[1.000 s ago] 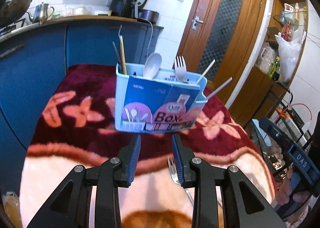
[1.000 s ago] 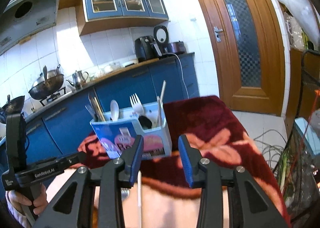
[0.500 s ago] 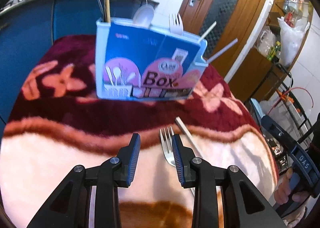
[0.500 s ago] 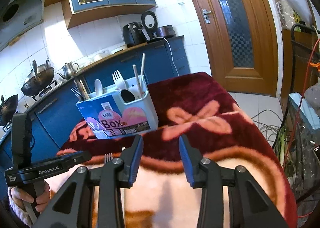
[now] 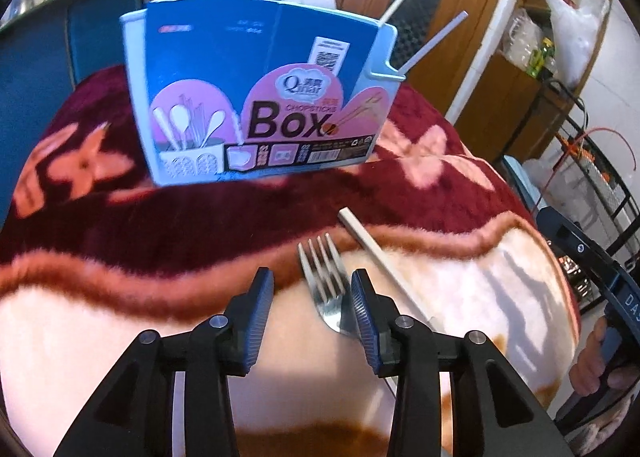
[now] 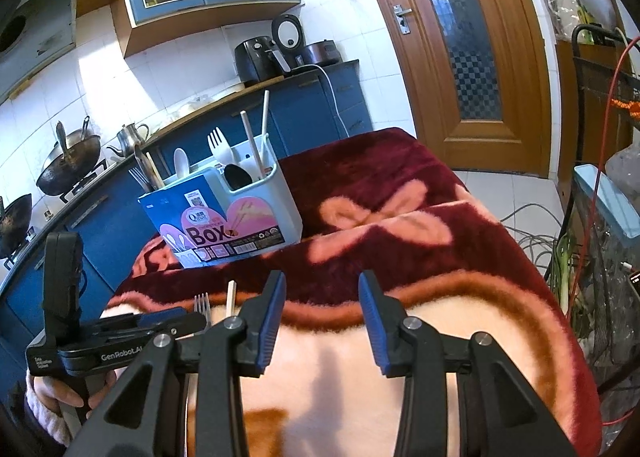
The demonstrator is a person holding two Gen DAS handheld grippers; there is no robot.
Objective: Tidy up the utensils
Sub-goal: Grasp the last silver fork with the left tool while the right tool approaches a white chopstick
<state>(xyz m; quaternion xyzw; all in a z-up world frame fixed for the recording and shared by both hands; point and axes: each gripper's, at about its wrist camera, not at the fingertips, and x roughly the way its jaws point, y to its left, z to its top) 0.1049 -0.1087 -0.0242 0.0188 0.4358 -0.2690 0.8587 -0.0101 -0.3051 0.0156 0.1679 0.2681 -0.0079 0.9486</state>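
Note:
A metal fork (image 5: 326,285) lies on the blanket with its tines toward the light blue utensil box (image 5: 260,97). A pale chopstick (image 5: 380,257) lies just right of it. My left gripper (image 5: 312,297) is open, low over the blanket, and the fork's head lies between its fingers, nearer the right one. The box (image 6: 228,217) holds several spoons, a fork and chopsticks. My right gripper (image 6: 322,305) is open and empty above the blanket, right of the fork (image 6: 202,303) and chopstick (image 6: 230,297).
The table is covered by a maroon and cream flowered blanket (image 6: 400,217). Blue kitchen cabinets (image 6: 312,105) with pots and appliances stand behind it. A wooden door (image 6: 472,37) and a wire rack (image 5: 592,161) are to the right.
My left gripper has dropped and moved forward, so the fork's head now lies between its fingers. My right gripper has tilted down toward the blanket. Both stay open.

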